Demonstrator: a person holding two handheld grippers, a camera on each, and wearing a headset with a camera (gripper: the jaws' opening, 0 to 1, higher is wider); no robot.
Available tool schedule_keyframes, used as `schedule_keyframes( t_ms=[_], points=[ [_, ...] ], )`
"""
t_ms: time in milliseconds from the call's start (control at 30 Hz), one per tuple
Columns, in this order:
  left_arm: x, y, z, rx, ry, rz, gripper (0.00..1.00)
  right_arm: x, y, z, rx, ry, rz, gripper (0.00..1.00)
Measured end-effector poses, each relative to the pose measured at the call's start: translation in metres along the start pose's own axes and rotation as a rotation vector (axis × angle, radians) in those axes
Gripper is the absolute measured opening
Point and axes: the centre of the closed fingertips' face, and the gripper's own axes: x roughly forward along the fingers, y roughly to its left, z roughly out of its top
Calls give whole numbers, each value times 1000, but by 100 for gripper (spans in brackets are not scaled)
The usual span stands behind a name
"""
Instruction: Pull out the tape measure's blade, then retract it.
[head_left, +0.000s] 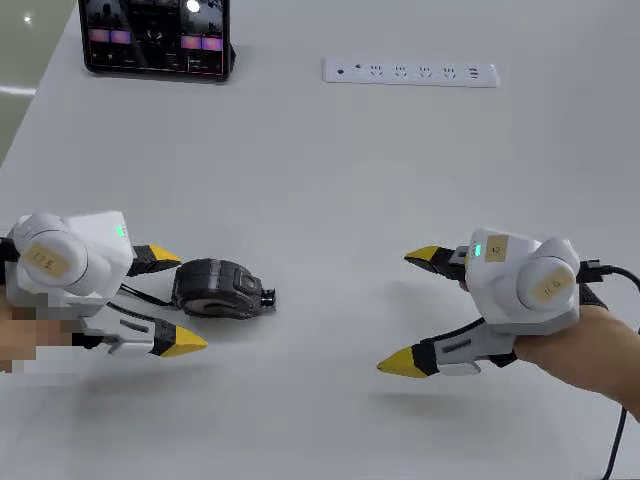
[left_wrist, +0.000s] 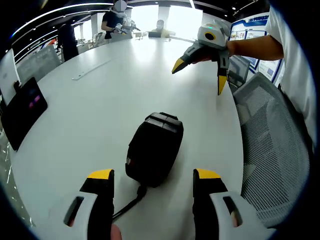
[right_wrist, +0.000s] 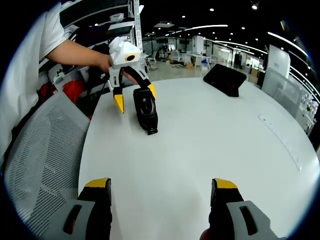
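Left gripper (head_left: 183, 298): wide open, tape measure (head_left: 215, 288) between the tips, ungripped.
Right gripper (head_left: 398, 312): wide open, empty.
Risk: case sliding if pulled unclamped.

The place looks like a big open-plan office or tech lab. A long white table (head_left: 330, 180) bears a power strip (head_left: 410, 72) at the head view's top and a dark tablet (head_left: 157, 37) at upper left. In the right gripper view a grey mesh chair (right_wrist: 45, 147) stands at left, ceiling lights (right_wrist: 207, 26) run along the top, and desks (right_wrist: 180, 56) sit in the far middle.
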Motion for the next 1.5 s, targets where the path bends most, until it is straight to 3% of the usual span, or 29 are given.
schedule_keyframes(
  t_ms=[300, 967, 1500],
  points=[
    [3, 2, -1, 34, 29, -14, 51, 3, 0, 3, -6, -1, 5, 80],
    [9, 5, 0, 63, 43, -19, 30, 7, 2, 4, -8, -3, 15, 79],
    [10, 6, -2, 70, 59, -18, 28, 17, 4, 9, -10, -21, 38, 77]
  ],
)
